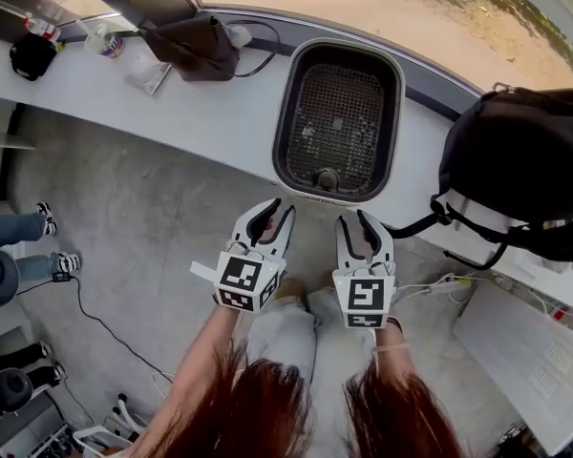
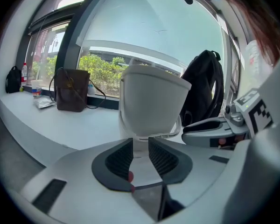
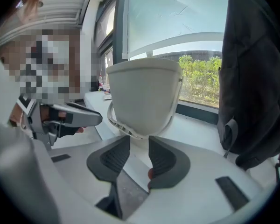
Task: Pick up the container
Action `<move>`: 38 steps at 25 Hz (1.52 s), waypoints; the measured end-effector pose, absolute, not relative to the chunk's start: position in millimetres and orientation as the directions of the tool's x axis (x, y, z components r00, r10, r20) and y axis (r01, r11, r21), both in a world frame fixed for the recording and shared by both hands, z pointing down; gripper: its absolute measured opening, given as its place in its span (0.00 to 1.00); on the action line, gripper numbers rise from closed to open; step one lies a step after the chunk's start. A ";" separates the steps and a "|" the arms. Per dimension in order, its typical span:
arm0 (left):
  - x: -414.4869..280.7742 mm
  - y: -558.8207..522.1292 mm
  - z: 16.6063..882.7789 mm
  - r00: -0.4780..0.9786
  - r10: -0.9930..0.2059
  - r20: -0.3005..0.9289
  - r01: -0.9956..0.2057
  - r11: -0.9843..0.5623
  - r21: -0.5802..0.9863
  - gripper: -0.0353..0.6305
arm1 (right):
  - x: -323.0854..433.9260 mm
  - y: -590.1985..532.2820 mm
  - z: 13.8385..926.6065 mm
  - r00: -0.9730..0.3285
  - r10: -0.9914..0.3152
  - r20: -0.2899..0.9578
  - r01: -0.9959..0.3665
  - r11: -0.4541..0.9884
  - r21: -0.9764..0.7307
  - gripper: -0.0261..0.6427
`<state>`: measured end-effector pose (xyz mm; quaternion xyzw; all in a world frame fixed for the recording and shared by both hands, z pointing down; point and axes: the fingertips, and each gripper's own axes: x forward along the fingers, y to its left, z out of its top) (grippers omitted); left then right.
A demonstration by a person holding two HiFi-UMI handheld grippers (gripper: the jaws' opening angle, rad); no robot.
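Observation:
The container (image 1: 339, 113) is a white tub with a dark wire-mesh basket inside, standing on the white counter (image 1: 201, 122). My left gripper (image 1: 267, 214) and right gripper (image 1: 361, 219) hang side by side just in front of its near wall, both pointing at it. In the left gripper view the container (image 2: 151, 101) rises right beyond the left gripper (image 2: 140, 146), whose jaws stand apart with nothing between them. The right gripper view shows the container (image 3: 142, 94) and its thin wire loop just past the right gripper (image 3: 139, 146), also open and holding nothing.
A black backpack (image 1: 520, 170) leans on the counter close to the container's right. A brown bag (image 1: 191, 46), a small black bag (image 1: 33, 55) and bottles sit far left by the window. Grey floor lies below, with a person's shoes (image 1: 48, 219) and a cable at left.

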<state>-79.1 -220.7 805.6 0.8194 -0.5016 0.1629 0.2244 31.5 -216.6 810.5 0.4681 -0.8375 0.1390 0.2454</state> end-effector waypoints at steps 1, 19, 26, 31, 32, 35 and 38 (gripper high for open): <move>-78.6 -220.9 809.9 0.447 -0.745 0.496 -0.893 -0.400 0.204 0.20 | 30.9 -217.0 814.4 -0.442 -0.713 0.545 -0.851 0.525 -0.003 0.22; -69.7 -238.3 844.0 0.476 -0.719 0.506 -0.872 -0.462 0.163 0.20 | 18.7 -230.5 846.9 -0.444 -0.700 0.559 -0.833 0.553 0.031 0.22; -69.5 -240.7 834.5 0.461 -0.728 0.507 -0.876 -0.465 0.129 0.20 | 18.1 -228.5 842.6 -0.442 -0.694 0.569 -0.831 0.555 0.031 0.22; -69.8 -236.2 827.5 0.451 -0.728 0.517 -0.881 -0.455 0.129 0.20 | 17.6 -223.5 837.2 -0.447 -0.687 0.572 -0.826 0.563 0.031 0.22; -69.9 -235.0 825.8 0.448 -0.728 0.518 -0.883 -0.451 0.130 0.20 | 17.5 -222.5 835.6 -0.448 -0.687 0.572 -0.825 0.564 0.031 0.22; -69.6 -231.0 819.9 0.440 -0.729 0.525 -0.888 -0.442 0.130 0.20 | 17.9 -218.8 830.4 -0.446 -0.683 0.579 -0.826 0.563 0.028 0.22; -70.2 -226.9 813.1 0.438 -0.724 0.533 -0.888 -0.441 0.131 0.20 | 17.7 -214.8 823.1 -0.442 -0.678 0.587 -0.827 0.561 0.026 0.22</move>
